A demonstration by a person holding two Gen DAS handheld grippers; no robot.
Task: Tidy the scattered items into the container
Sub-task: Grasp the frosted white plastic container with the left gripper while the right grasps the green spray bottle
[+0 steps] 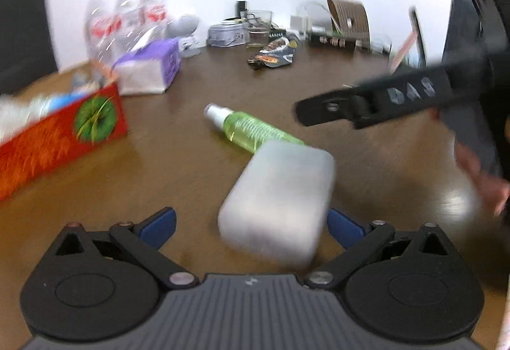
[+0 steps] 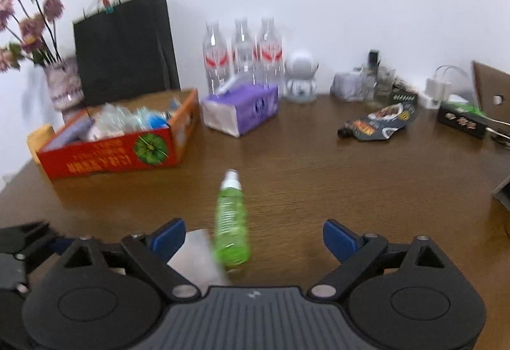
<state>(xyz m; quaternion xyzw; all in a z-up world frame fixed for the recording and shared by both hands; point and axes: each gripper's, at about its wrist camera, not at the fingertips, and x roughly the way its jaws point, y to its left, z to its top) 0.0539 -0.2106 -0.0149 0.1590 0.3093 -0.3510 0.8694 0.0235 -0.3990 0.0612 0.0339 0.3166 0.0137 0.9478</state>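
Container, the red box, sits ahead and to the left of our right claw and already holds several wrapped items, so part of the tidy looks done. Two loose things are left near us on the table. Green spray bottle lies on its side between the right claw's blue pads, which stand wide apart and don't touch it. White frosted case sits between the left claw's pads, also spread wide; frame is blurred, so we can't tell for sure whether the right pad touches it, but we read it as not gripped. Case and bottle lie touching or just beside each other. Snack pouch lies well ahead to the right of the right claw; we'd guess it's background clutter. Nothing is picked up yet: both items still need a grasp and a carry left to the box.
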